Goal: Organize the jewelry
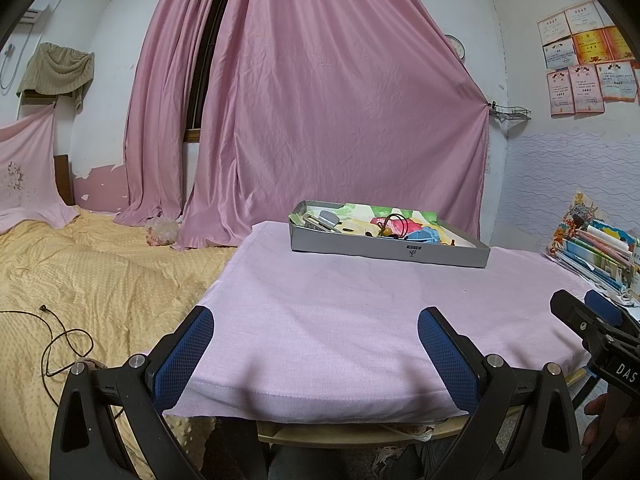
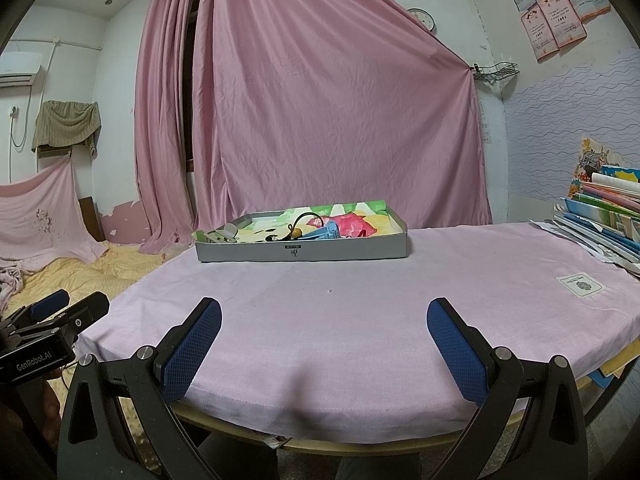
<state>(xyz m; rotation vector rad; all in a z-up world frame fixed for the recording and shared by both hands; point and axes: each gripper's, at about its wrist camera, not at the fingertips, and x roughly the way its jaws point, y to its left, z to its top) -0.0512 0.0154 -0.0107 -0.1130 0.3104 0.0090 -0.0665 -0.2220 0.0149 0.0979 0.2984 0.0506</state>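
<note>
- The grey tray (image 2: 302,250) sits at the far side of the surface (image 2: 360,320), which is draped in a pink cloth; it holds a jumble of jewelry and trinkets on a colourful liner, among them a blue plastic piece (image 2: 323,232) and a black cord loop (image 2: 306,218).
- A small dark logo marks the tray's front wall; unreadable.
- Left tongs (image 1: 316,334): spread wide, empty, level at the near edge; "GenRobot.AI" on the body.
- Right tongs (image 2: 324,330): likewise wide, empty; "DAS" legible.
- Books (image 2: 604,208) are stacked at the right.
</note>
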